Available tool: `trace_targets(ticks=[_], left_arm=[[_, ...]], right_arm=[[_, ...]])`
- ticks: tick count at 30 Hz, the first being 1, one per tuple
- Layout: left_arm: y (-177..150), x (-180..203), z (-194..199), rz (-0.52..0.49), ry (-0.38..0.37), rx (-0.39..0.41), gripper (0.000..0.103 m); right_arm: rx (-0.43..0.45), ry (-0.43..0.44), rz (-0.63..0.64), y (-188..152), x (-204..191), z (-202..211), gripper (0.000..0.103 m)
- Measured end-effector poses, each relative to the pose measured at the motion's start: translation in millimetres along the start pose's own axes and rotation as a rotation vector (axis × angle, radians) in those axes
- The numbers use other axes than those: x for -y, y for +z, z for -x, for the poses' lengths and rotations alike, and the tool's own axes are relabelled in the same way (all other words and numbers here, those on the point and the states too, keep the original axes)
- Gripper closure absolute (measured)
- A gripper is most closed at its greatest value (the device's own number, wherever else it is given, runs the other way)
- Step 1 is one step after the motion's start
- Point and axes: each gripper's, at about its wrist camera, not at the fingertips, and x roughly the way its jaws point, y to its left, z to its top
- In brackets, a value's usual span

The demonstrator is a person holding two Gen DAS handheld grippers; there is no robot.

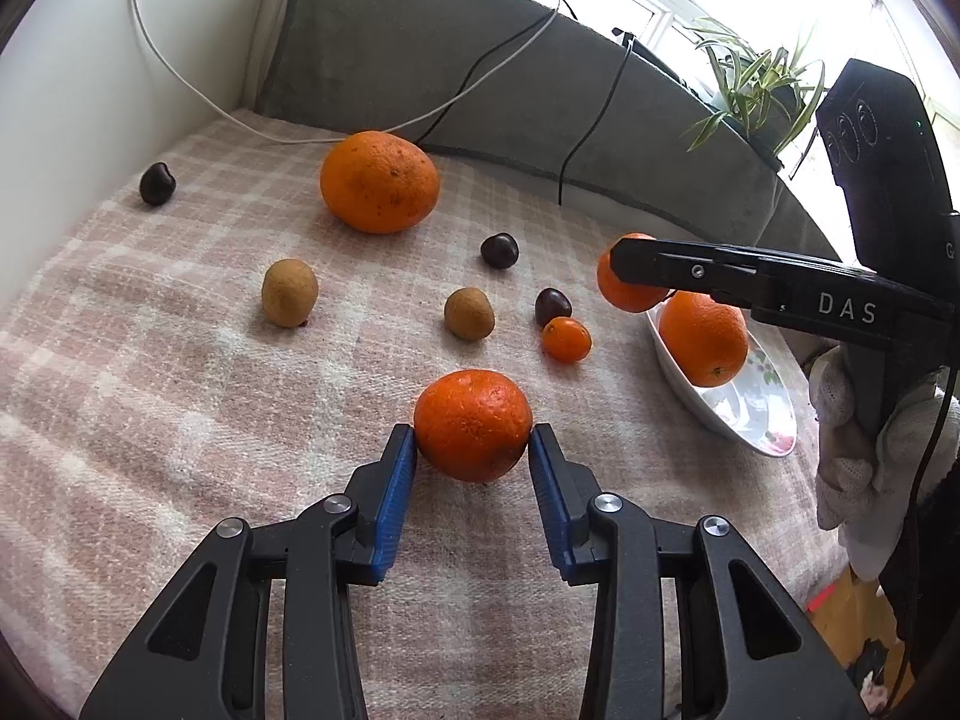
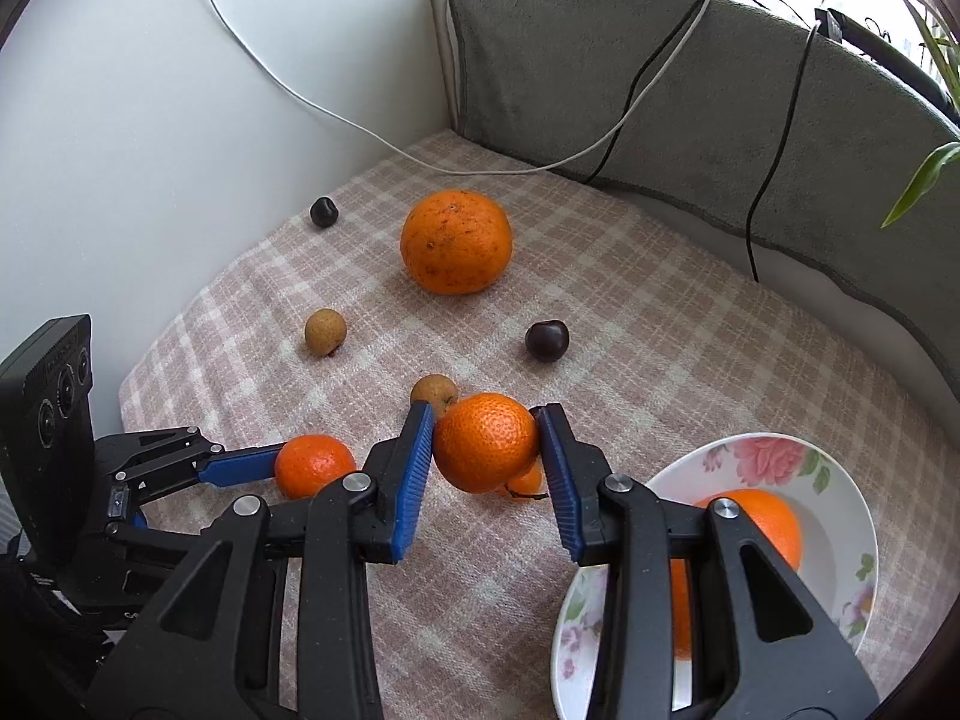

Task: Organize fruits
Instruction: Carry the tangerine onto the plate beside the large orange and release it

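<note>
Two mandarins are in play at once here, one per claw. The right claw (image 2: 486, 450) is clamped on a mandarin (image 2: 485, 441) and has it lifted off the checked blanket (image 2: 660, 312), blue pads (image 2: 414, 468) pressed on both sides. The floral plate (image 2: 840, 516) sits down and to the right of it, just beside that claw, with one orange (image 2: 768, 516) already in it. So that's the relation that matters: the carried fruit needs to swing right and drop a little, and the right side is clearly the nearer one to the plate.

The left claw (image 1: 473, 450) is open about a fruit's width around another mandarin (image 1: 473, 423) that's sitting on the blanket dead ahead between its pads. They look like they're touching or nearly touching the skin, but I'd say it isn't gripped yet.

The fruit's roundish, so there's no real long axis to worry about. Bright orange, pebbly skin, looks firm.

Left on the blanket: a big speckled orange (image 1: 379, 181) at the back, two small kiwis (image 1: 289, 292), three dark cherries (image 1: 157, 183), and a tiny kumquat-looking thing (image 1: 566, 339). Cables (image 1: 360, 126) trail over the grey cushion (image 1: 420, 60) behind.
</note>
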Motion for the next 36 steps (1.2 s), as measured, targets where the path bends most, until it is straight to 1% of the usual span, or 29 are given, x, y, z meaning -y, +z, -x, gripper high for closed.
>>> trace_targets(ticks=[8,15,23,32,36], left_arm=[[3,15,6,-0.031,-0.021,0.01,0.066],[5,39,6,-0.072,-0.055,0.011,0.066],[5,75,4,-0.139,-0.11,0.002,0.066],[5,122,-1,-0.226,-0.173,-0.015,0.066],[2,141,-6,-0.261,-0.188,-0.023,0.066]], right_arm=[[0.083,-0.044,-0.092,-14,37,48,0.065],[0.111,-0.103,-0.188,-42,76,76,0.065],[0.095,-0.138,-0.266,-70,112,83,0.065],[0.074,-0.151,-0.303,-92,131,82,0.065],[0.072,-0.153,-0.313,-97,137,83,0.065]])
